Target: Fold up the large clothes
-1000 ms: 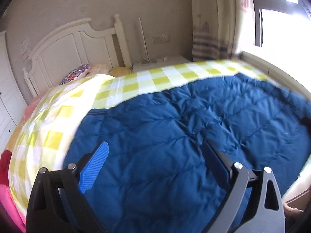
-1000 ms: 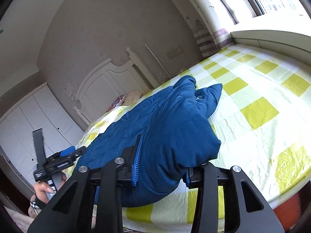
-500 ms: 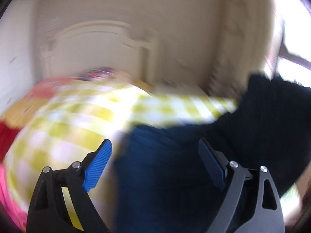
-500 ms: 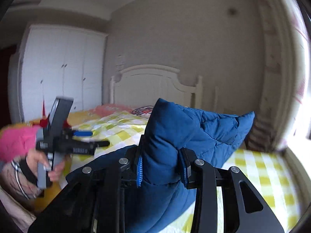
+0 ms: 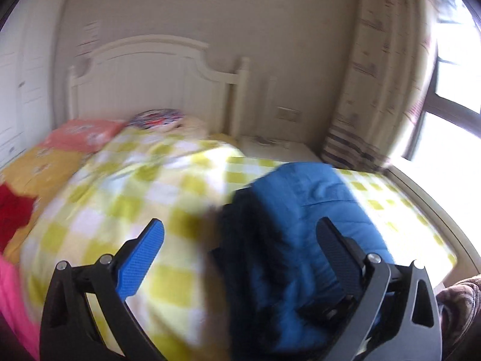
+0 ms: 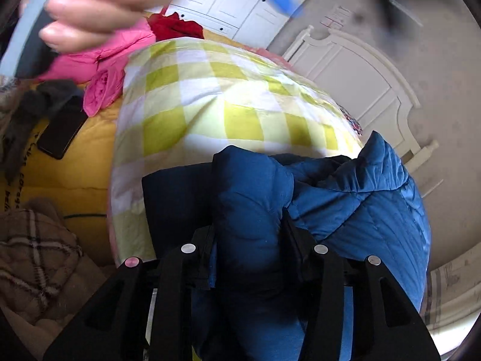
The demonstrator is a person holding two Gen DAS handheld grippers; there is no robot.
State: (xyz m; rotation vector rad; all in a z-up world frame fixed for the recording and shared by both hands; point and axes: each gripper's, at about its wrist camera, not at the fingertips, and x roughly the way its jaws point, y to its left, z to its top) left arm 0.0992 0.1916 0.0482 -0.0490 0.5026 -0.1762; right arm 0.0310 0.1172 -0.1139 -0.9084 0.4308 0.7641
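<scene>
right gripper (image 6: 249,237) pinching blue jacket (image 6: 360,204), tilted down

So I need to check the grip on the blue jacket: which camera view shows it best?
The right wrist view: the right gripper is clamped on a thick fold of the blue jacket, sharp and close. The left wrist view shows only the jacket, blurred, lying on the bed beyond the open left gripper.

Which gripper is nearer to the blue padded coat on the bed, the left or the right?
Right. The right gripper is clamped on a thick fold of the blue padded coat. The left gripper hangs open above the checked bedspread, the coat under its right finger, untouched.
</scene>
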